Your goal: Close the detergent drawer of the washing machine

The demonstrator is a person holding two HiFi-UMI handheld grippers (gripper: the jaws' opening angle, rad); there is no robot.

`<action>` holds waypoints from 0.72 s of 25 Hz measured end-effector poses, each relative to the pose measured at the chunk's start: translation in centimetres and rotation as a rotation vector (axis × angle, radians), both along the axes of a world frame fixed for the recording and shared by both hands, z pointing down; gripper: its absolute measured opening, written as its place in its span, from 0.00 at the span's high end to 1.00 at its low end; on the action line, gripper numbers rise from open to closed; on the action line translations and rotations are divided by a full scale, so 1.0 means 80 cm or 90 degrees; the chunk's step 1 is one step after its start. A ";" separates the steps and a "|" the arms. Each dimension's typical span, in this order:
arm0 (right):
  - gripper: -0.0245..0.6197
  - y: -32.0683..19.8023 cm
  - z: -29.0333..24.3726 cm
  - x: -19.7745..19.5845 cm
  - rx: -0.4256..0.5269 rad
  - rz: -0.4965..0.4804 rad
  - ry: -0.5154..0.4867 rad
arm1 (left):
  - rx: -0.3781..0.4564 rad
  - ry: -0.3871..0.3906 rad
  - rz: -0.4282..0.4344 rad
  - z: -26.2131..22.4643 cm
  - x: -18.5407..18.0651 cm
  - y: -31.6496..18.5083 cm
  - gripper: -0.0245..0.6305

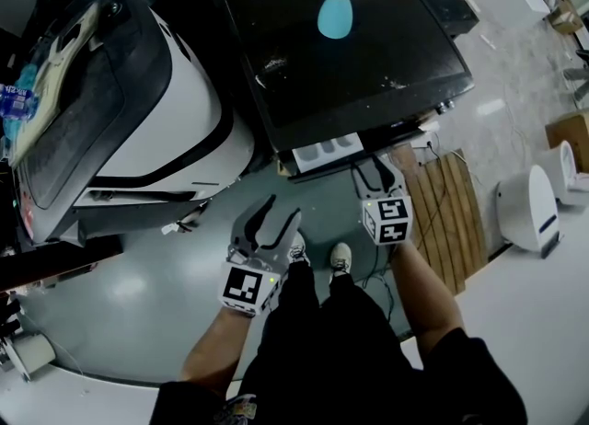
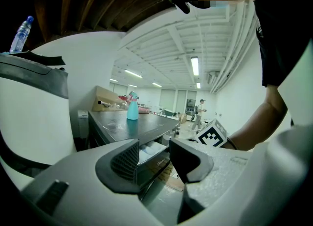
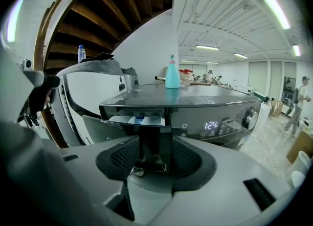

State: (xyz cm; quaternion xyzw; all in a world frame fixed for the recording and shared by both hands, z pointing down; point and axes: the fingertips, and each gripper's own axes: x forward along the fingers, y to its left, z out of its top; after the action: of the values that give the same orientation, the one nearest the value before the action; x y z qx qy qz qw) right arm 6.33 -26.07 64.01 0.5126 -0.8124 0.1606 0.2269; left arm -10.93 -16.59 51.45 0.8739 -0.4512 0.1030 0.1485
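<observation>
At the left end of the front panel of the dark grey front-loading washing machine [image 1: 368,74], the pulled-out detergent drawer with white and blue compartments [image 1: 324,153] juts toward the person. Its sliding axis runs straight back into the machine. The right gripper [image 1: 375,176] is the nearer one, hanging just in front of the drawer's right end, jaws apart with nothing clamped. The left gripper [image 1: 276,222] hangs lower and farther off, jaws likewise spread and empty. A push away from the person along that axis should seat the drawer. Whether the right jaws touch the drawer's dark face I cannot tell: the head view foreshortens it, and shadow swallows the lower front.
</observation>
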 end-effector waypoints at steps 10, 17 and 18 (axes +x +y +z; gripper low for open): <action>0.65 -0.018 -0.001 -0.008 0.000 0.036 -0.012 | -0.004 0.001 0.009 0.004 -0.004 -0.006 0.69; 0.64 -0.040 0.000 -0.015 0.002 0.058 -0.022 | -0.011 0.004 0.011 0.007 -0.010 -0.013 0.69; 0.64 -0.042 0.001 -0.015 0.004 0.060 -0.023 | -0.012 0.005 0.011 0.007 -0.011 -0.015 0.69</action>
State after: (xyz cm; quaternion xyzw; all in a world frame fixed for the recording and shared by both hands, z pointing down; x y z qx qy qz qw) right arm 5.10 -29.46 64.06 0.5480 -0.7919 0.1777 0.2024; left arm -11.83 -17.78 52.05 0.8767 -0.4423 0.1053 0.1572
